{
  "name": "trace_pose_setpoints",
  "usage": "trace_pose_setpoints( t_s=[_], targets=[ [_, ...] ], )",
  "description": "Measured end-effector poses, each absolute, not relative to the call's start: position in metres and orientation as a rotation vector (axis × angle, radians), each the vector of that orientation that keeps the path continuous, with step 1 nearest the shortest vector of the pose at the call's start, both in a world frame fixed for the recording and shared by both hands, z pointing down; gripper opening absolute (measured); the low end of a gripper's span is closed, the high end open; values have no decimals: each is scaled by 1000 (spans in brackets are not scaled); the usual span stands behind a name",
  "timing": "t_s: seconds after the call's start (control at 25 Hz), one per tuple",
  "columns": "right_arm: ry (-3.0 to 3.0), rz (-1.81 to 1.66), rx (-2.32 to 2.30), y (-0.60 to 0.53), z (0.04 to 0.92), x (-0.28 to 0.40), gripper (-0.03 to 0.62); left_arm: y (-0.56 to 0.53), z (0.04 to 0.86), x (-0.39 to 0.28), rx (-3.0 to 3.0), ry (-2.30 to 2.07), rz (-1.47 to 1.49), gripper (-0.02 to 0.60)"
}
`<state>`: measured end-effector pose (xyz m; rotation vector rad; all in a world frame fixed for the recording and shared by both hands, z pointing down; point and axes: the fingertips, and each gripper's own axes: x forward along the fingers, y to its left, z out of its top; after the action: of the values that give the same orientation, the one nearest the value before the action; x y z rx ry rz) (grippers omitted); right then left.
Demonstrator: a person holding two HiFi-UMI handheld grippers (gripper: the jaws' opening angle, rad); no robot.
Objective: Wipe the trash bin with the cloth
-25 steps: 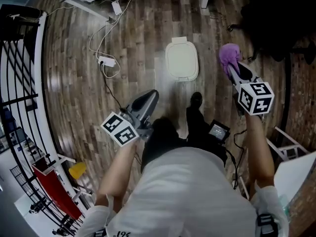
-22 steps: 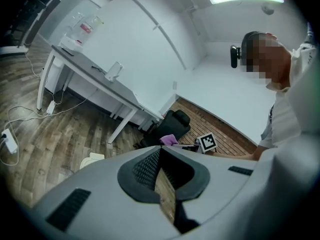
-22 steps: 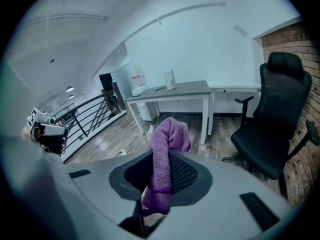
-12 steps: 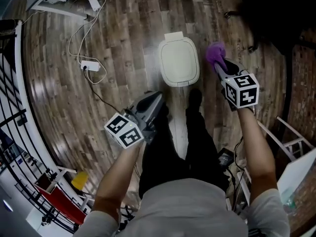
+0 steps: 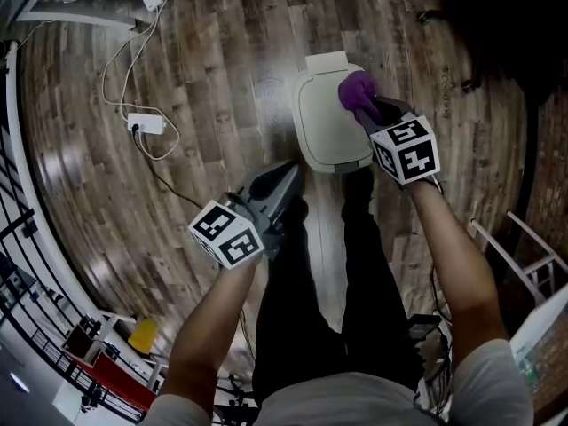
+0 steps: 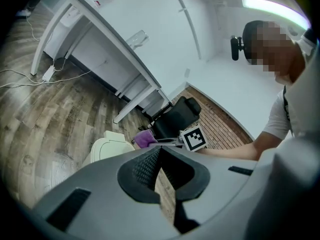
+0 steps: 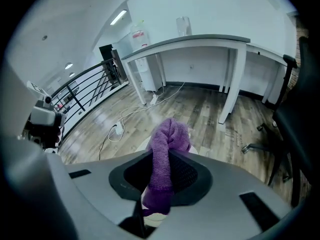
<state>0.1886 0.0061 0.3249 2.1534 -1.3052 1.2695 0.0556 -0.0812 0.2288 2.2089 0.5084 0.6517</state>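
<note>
A cream trash bin [image 5: 324,118] with a closed lid stands on the wood floor in front of the person's feet; it also shows low in the left gripper view [image 6: 107,148]. My right gripper [image 5: 377,112] is shut on a purple cloth [image 5: 357,91], which hangs over the right part of the bin's lid. In the right gripper view the cloth [image 7: 165,164] sticks out between the jaws. My left gripper [image 5: 277,183] is held lower left of the bin, above the floor, jaws closed with nothing between them [image 6: 161,176].
A white power strip [image 5: 142,124] with cables lies on the floor to the left. A white desk [image 7: 200,46] stands beyond the bin, a black office chair [image 6: 175,115] to its right. A black railing [image 7: 87,91] runs along the left side. The person's legs [image 5: 319,273] stand just behind the bin.
The right gripper has carried the purple cloth leftward from beside the bin to over its lid. The view has shifted closer to the bin. The left gripper stayed roughly in place.
</note>
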Motion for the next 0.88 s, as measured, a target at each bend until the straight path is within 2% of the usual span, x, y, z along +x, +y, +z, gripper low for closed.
trace_pose_setpoints(
  t_s=[0.48, 0.88],
  targets=[
    [-1476, 1252, 2029, -123, 386, 190, 80, -106, 295, 79, 2166, 400, 651, 5],
    [-1389, 1324, 2017, -104, 421, 213, 80, -107, 311, 82, 2173, 417, 689, 3]
  ],
)
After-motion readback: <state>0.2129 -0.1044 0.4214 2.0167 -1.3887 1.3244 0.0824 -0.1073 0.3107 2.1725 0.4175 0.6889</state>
